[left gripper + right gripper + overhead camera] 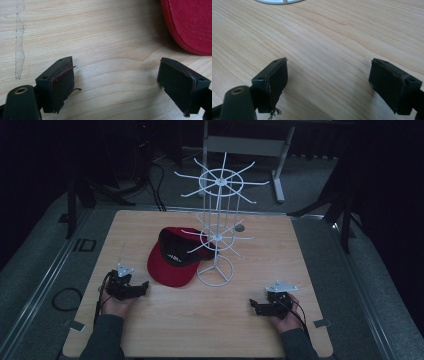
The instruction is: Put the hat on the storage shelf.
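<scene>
One red cap [172, 257] and one white wire rack [216, 227] sit on the table [210, 330]. The left gripper [142, 286] and right gripper [255, 306] both rest with jaws spread, pinching nothing.

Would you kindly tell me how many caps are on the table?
1: a red cap lying on the wooden table, against the white wire rack; none hang from its hooks.

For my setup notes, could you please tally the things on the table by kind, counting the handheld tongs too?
Caps: 1, a red and black cap
Wire racks: 1, a white wire rack
Tongs: 2, the left tongs and the right tongs, both open and holding nothing
Total: 4
</scene>
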Available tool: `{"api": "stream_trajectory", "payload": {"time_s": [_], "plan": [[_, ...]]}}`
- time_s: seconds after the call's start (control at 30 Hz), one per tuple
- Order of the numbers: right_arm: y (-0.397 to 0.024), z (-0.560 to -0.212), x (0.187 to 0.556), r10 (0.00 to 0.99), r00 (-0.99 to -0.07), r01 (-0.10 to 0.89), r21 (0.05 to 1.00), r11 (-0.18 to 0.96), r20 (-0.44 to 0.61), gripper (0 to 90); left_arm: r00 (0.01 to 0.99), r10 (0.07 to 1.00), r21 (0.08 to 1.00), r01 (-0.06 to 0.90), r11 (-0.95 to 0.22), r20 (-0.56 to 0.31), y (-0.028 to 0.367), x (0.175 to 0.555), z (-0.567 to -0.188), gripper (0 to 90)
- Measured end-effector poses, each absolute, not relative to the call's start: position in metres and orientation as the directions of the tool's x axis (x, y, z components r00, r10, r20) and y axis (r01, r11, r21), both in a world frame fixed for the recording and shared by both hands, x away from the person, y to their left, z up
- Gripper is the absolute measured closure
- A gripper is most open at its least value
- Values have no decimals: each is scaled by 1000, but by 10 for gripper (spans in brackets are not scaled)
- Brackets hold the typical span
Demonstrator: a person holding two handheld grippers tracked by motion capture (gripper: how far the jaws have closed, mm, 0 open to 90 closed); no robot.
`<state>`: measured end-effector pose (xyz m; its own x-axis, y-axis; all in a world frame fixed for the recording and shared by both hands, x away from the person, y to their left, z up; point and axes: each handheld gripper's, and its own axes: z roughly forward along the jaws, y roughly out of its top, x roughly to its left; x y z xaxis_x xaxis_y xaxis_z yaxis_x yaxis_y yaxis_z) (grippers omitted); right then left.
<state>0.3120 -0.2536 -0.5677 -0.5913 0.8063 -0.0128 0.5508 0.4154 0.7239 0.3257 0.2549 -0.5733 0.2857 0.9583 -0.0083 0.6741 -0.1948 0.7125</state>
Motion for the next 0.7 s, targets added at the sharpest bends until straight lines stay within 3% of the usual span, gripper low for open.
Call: {"api": "stream_trajectory", "payload": {"time_s": [0.47, 0.53, 0.6, 0.7], "plan": [[-253, -568, 313, 805, -594, 550, 724, 417, -12, 153, 279, 960, 718, 671, -186, -11, 255, 325, -573, 172], [-253, -568, 313, 805, -593, 551, 723, 416, -12, 153, 285, 958, 723, 664, -191, -9, 256, 325, -573, 240], [-253, -568, 313, 805, -593, 551, 724, 415, -11, 153, 285, 958, 718, 669, -191, -10, 257, 326, -570, 372], [-253, -568, 313, 807, -591, 553, 724, 413, -9, 153, 301, 954, 697, 687, -205, -16, 259, 327, -565, 467]]}}
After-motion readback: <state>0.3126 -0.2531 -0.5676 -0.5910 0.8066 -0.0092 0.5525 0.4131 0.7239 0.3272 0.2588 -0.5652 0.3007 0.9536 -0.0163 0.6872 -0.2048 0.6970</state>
